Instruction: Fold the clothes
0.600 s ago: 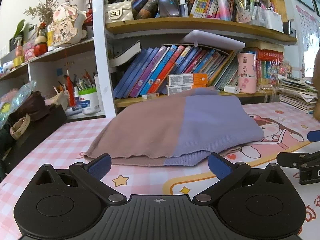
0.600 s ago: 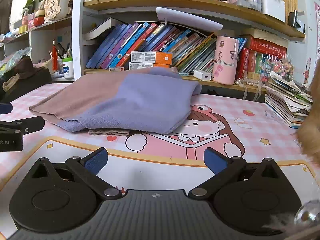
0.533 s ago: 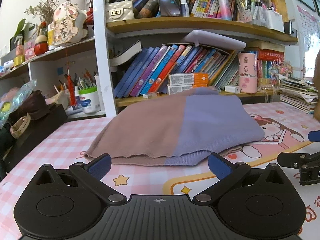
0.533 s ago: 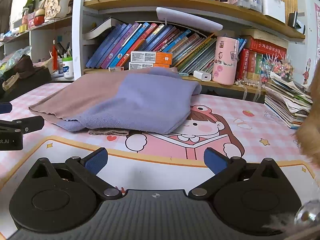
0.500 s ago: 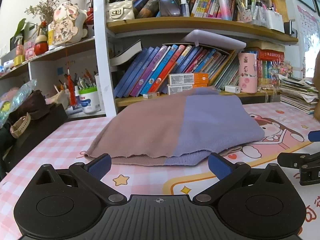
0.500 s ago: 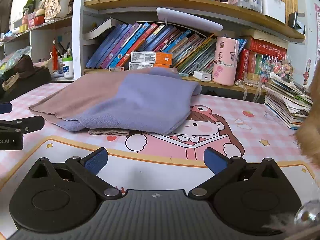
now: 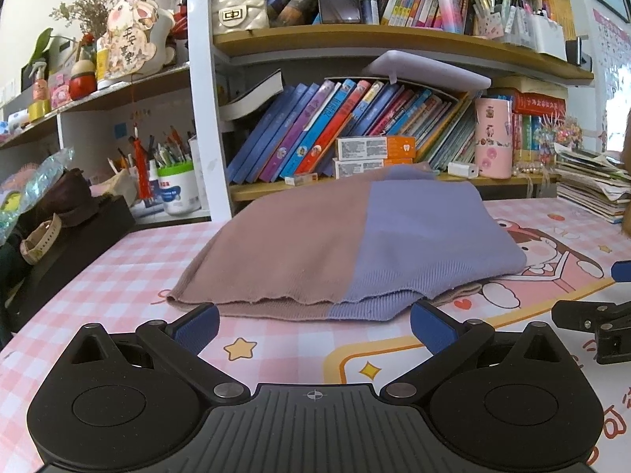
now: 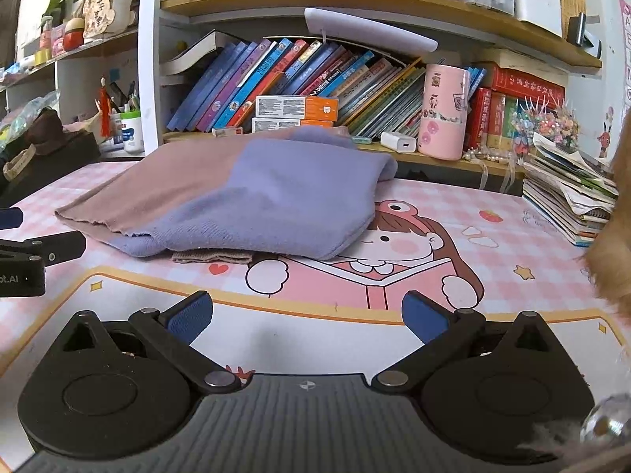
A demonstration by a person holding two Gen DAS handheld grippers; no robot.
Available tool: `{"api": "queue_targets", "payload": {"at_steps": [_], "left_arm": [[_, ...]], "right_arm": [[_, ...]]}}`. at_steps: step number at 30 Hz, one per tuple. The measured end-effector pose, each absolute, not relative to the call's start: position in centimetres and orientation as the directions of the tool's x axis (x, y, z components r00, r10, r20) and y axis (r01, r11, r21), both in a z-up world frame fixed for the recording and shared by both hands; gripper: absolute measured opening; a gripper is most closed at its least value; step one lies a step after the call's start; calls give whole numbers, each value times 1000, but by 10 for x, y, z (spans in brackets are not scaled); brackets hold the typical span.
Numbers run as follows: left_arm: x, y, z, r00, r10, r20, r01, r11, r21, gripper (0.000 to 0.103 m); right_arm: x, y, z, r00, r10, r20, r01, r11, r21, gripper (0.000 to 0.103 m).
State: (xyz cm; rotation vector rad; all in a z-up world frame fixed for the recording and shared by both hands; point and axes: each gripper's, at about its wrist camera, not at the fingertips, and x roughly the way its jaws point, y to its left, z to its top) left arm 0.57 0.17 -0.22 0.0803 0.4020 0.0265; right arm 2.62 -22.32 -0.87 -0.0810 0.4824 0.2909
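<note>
A folded knit sweater, half dusty-pink and half lavender [image 7: 347, 248], lies on a pink-checked table mat w/ a cartoon reading girl [image 8: 394, 276], its ragged hem edge toward the cameras and a ribbed pink cuff poking out under the lavender side. The left gripper w/ black body and blue pads [image 7: 313, 321] sits just short of that hem, jaws spread as wide as they go, nothing between them, pads not touching the fabric. The right gripper, same black-and-blue build [image 8: 307, 313], rests further right over the mat's printed border, also fully spread and empty, the sweater ahead and to its left. Each gripper's tip shows at the edge of the other's view. Behind the sweater: a wooden bookshelf packed w/ leaning children's books [image 7: 347, 126], two orange-and-white boxes [image 7: 374, 153], a pink patterned tumbler [image 8: 443, 110] and a white charger block [image 8: 398, 142]. A stack of worn magazines [image 8: 568, 189] sits at the mat's right side; a pen cup w/ green rim [image 7: 175, 187] stands at left.
</note>
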Motion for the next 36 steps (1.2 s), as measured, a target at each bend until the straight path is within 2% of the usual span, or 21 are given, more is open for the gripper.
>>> {"api": "queue_targets", "payload": {"at_steps": [36], "left_arm": [[5,-3,-3,922,32,-386,10,994,105,103]], "right_arm": [[31,-224,-13,837,238,-492,-279,960,-10,103]]}}
